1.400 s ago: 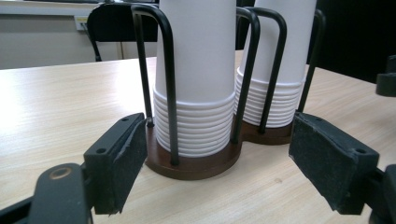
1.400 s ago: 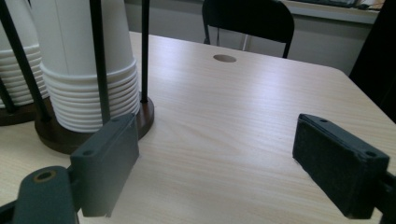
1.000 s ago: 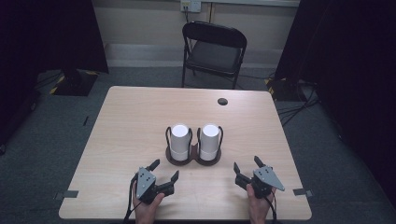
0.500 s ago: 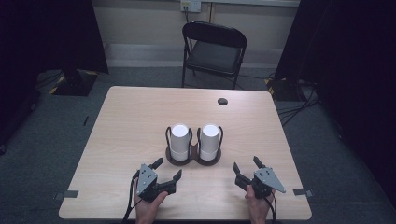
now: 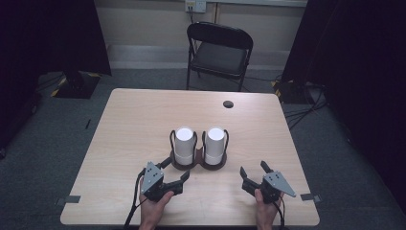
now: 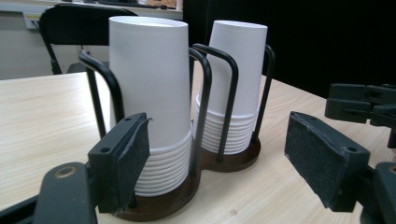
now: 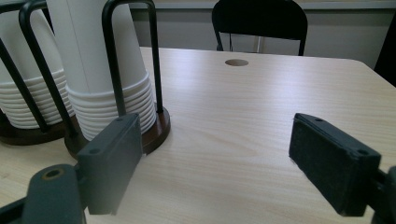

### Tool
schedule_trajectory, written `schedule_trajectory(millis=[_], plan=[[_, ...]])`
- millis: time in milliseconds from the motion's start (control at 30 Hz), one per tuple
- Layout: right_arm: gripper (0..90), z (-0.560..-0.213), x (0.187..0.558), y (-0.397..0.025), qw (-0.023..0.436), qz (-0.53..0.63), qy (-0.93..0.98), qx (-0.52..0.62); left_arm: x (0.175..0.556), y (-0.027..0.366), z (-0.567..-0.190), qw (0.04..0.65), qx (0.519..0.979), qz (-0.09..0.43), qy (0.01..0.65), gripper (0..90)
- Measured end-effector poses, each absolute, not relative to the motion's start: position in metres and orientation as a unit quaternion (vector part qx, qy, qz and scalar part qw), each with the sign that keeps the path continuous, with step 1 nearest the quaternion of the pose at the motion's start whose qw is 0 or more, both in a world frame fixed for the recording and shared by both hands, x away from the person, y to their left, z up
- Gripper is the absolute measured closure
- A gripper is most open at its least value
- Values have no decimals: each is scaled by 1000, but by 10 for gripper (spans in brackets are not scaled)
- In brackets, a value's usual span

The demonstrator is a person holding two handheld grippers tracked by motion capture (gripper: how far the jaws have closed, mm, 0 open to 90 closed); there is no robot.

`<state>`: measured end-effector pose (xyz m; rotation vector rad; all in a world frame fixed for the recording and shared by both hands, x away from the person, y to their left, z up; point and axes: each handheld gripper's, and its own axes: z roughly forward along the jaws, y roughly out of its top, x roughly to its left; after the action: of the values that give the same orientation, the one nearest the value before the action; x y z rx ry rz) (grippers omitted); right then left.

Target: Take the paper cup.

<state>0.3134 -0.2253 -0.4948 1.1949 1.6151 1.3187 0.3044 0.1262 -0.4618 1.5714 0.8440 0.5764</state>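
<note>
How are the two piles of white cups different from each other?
The left cup stack sits right in front of the left tongs, whose open jaws point at it; the right cup stack has the right tongs farther off to its side. In the left gripper view the left stack looks bigger, being nearer the camera. Both are white, upside down, in a black wire holder.

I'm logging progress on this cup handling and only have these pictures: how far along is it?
Nothing looks done: both stacks of white paper cups sit in the black wire holder. In hand: the left gripper, jaws open, sits close to the left stack; the right gripper is open, apart on the table. Left, probably: gripping and lifting a cup.
</note>
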Motion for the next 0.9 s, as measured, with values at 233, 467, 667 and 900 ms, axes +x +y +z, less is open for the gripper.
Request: schedule_trajectory(millis=[233, 467, 667, 900], plan=[[156, -495, 314, -225, 360, 506, 629, 467, 308, 121, -453, 598, 681, 242, 347, 217], [146, -495, 313, -225, 360, 511, 628, 464, 315, 115, -444, 602, 687, 235, 332, 213], [146, -495, 313, -226, 359, 513, 628, 462, 318, 110, -435, 602, 692, 238, 321, 213], [140, -495, 312, -228, 348, 530, 624, 456, 325, 105, -420, 609, 690, 244, 304, 222]])
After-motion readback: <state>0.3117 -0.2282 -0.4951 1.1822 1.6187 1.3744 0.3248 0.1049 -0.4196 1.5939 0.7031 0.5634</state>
